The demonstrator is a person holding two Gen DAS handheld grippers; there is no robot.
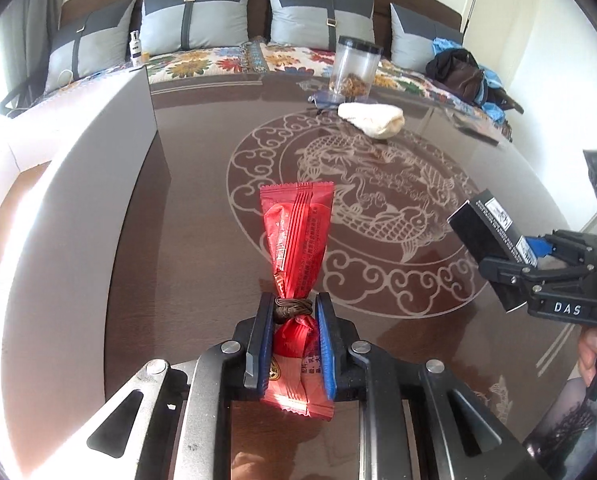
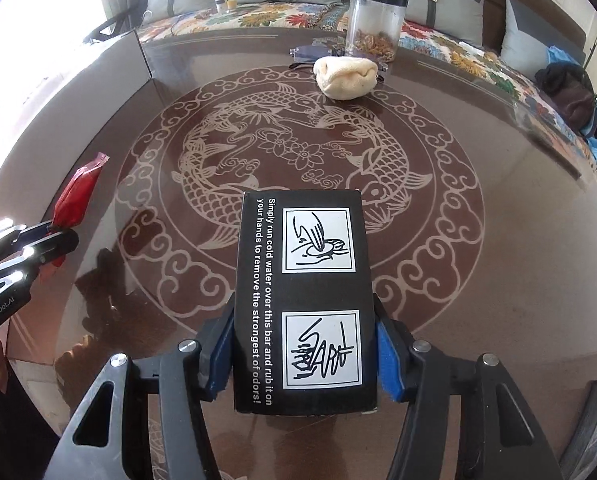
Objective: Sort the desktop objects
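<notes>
My left gripper (image 1: 294, 312) is shut on a red snack packet (image 1: 298, 232) tied with a brown band, held above the brown table with the fish pattern (image 1: 378, 208). My right gripper (image 2: 304, 344) is shut on a black box (image 2: 302, 292) with white printed pictures and text, held over the table's middle. In the left wrist view the right gripper (image 1: 546, 268) with the black box (image 1: 486, 232) shows at the right. In the right wrist view the left gripper (image 2: 54, 236) with the red packet (image 2: 76, 196) shows at the left.
A cream folded cloth (image 2: 346, 78), glasses (image 2: 310, 54) and a clear jar with a black lid (image 2: 374, 20) sit at the table's far side. A grey box wall (image 1: 98, 152) stands at the left. A sofa with cushions (image 1: 194, 20) and a dark bag (image 1: 458, 72) lies behind.
</notes>
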